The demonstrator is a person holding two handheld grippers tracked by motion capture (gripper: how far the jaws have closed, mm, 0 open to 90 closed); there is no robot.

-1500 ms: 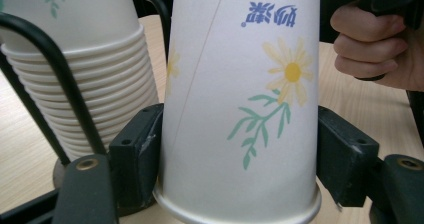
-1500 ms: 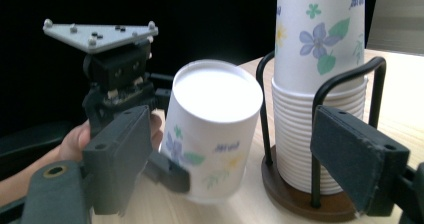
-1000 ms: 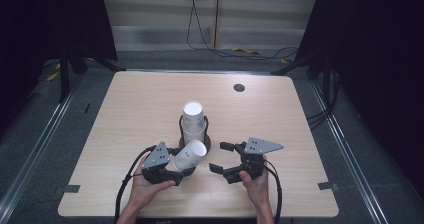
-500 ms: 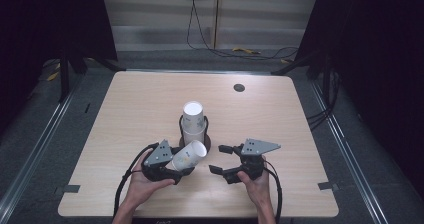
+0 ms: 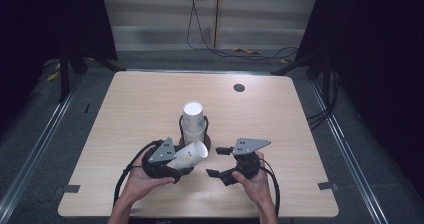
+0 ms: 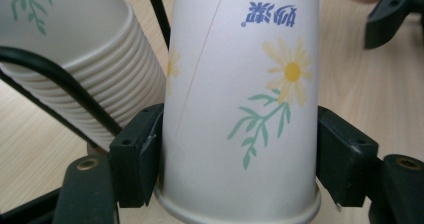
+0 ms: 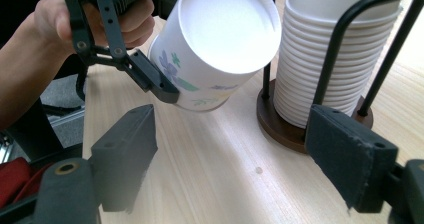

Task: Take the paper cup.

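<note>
While the left gripper (image 5: pixel 186 160) sits in the lower middle of the high view, its jaws are pinched on a paper cup (image 5: pixel 189 155), which lies tilted on its side with the open mouth turned toward the right of the frame. In the left gripper view, the cup (image 6: pixel 240 109) fills the centre, one black pad pressed against each side of its wall just above the base, a daisy and green sprig printed on it. Behind it, at the upper left of that view, stands the stack of cups (image 6: pixel 85 54).

In the high view, the stack (image 5: pixel 193 121) stands upright in a black wire holder (image 5: pixel 205 134) just above the held cup, near the middle of the table (image 5: pixel 125 104). The right gripper (image 5: pixel 216 161) lies just to the right of the cup's mouth, apart from it, held in the person's right hand (image 5: pixel 255 179). Its jaws stand spread and have just been opening further, with nothing gripped between them. In the right gripper view, the two black jaws rise at the lower left and lower right, bare tabletop between them; the cup (image 7: pixel 220 49) hangs beyond them at the upper centre, its white inside facing the camera, with the left gripper (image 7: pixel 150 79) clamped on it and the person's left hand (image 7: pixel 75 19) at the upper left. The stack (image 7: pixel 320 69) and its holder's wooden base (image 7: pixel 280 124) stand at the upper right.
</note>
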